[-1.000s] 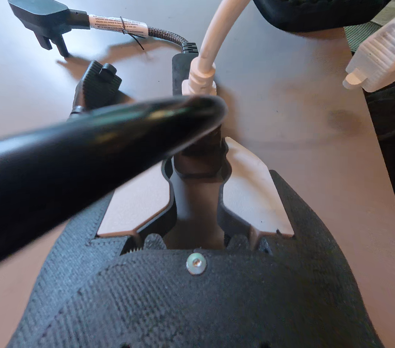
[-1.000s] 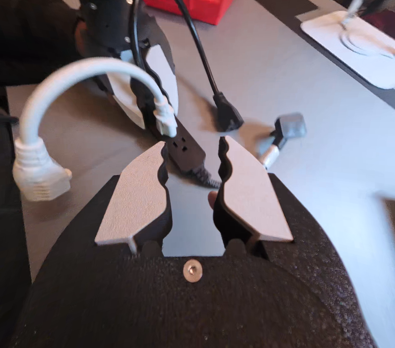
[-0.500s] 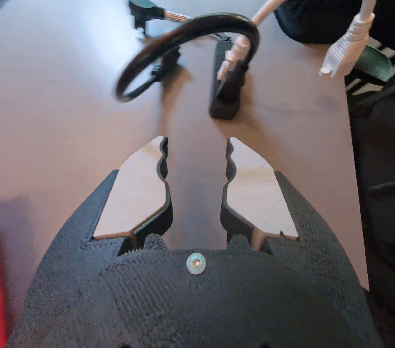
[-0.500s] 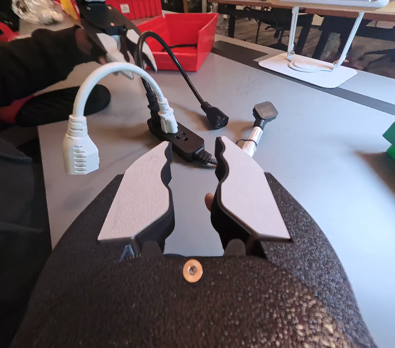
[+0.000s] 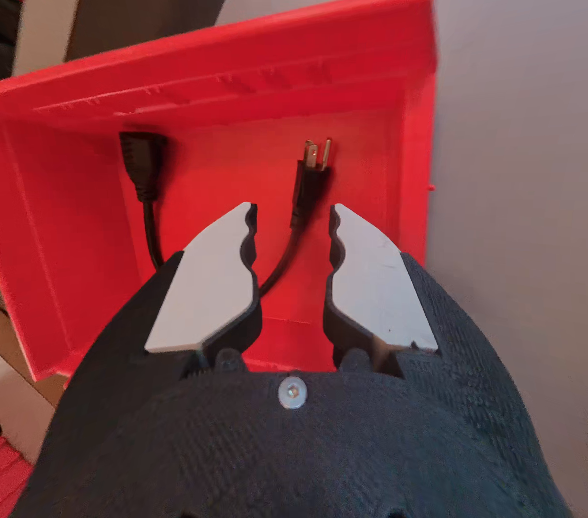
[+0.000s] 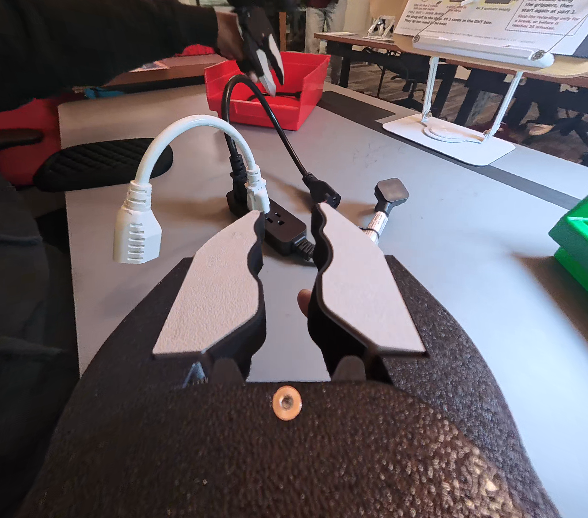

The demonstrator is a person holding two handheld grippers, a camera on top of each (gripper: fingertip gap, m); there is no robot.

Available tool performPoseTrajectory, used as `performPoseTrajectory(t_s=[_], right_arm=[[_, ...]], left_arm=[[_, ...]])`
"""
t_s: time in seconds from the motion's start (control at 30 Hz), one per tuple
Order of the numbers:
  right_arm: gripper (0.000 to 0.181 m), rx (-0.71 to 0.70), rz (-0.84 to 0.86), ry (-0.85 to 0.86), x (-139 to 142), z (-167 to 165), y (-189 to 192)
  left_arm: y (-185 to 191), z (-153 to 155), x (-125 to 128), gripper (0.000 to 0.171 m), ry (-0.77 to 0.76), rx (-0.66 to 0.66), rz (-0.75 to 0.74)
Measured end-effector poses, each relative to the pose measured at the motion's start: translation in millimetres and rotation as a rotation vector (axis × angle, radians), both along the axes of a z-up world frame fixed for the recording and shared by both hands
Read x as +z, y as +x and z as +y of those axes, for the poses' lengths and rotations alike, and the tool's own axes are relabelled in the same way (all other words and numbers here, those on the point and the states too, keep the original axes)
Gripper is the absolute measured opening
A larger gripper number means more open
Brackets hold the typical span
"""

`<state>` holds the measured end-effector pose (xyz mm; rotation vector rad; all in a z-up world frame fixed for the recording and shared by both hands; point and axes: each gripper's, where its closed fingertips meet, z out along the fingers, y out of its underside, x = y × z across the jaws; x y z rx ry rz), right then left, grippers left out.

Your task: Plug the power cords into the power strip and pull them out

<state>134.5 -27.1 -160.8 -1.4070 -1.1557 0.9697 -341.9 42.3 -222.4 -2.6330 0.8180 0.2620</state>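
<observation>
A black power strip lies on the grey table. A white cord and a black cord are plugged into it side by side. My right gripper is open and empty, just short of the strip's free socket. My left gripper is open and empty over a red bin. It points down at a second black cord's pronged plug, whose socket end lies to the left. In the right wrist view the left gripper hangs over the red bin.
The strip's own plug lies to its right. A green bin is at the right edge. A white stand holding an instruction sheet is at the back right. A black padded rest is on the left. People stand in the background. The left gripper's tips are roughly 50 centimetres from the right gripper's.
My left gripper let go of the black plug in the strip, opened, and swung away to above the red bin. My right gripper stayed open and drew back slightly.
</observation>
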Motion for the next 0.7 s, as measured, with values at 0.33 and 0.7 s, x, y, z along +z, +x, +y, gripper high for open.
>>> performPoseTrajectory(t_s=[0.33, 0.7], right_arm=[[0.031, -0.012, 0.029, -0.036, -1.9, 8.3, 4.1], [0.029, -0.009, 0.027, -0.028, -0.4, 8.6, 1.3]], left_arm=[[3.7, 11.1, -52.7, 0.038, -0.203, -0.015, -0.043], [4.9, 11.6, 38.2, 0.025, 0.134, -0.053, 0.015]])
